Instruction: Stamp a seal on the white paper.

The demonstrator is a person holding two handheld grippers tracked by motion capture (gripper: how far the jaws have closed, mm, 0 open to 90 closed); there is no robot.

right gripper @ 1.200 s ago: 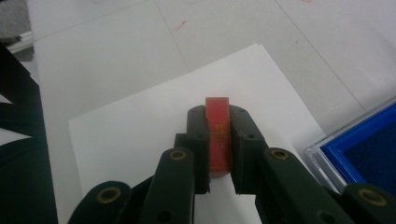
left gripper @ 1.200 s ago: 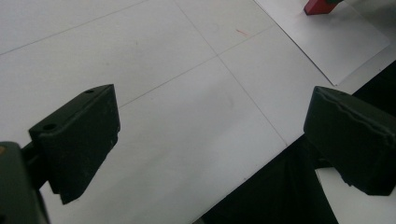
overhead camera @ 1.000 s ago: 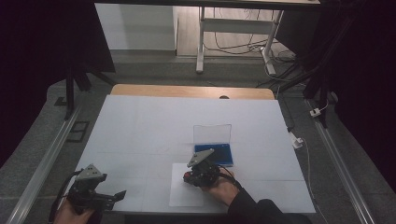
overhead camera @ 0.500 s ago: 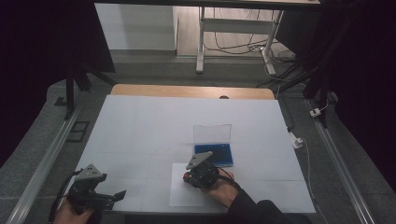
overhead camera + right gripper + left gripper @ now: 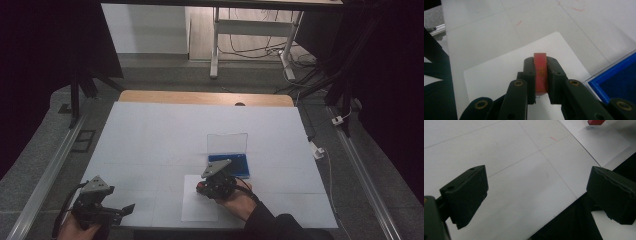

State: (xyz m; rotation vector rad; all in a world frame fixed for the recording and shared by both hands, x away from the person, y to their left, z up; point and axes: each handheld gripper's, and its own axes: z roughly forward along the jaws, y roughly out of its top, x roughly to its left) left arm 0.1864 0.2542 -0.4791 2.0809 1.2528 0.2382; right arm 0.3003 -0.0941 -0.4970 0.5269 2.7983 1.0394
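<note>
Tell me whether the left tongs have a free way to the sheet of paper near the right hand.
Probably yes. The left tongs stand open and empty, and the white table between them and the sheet of paper is bare. The right tongs, clamping a red block, hover over its far end.

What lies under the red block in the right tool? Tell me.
A white paper sheet lies beneath the red block, which the right tool clamps. The block's underside is hidden, so contact with the sheet cannot be told.
</note>
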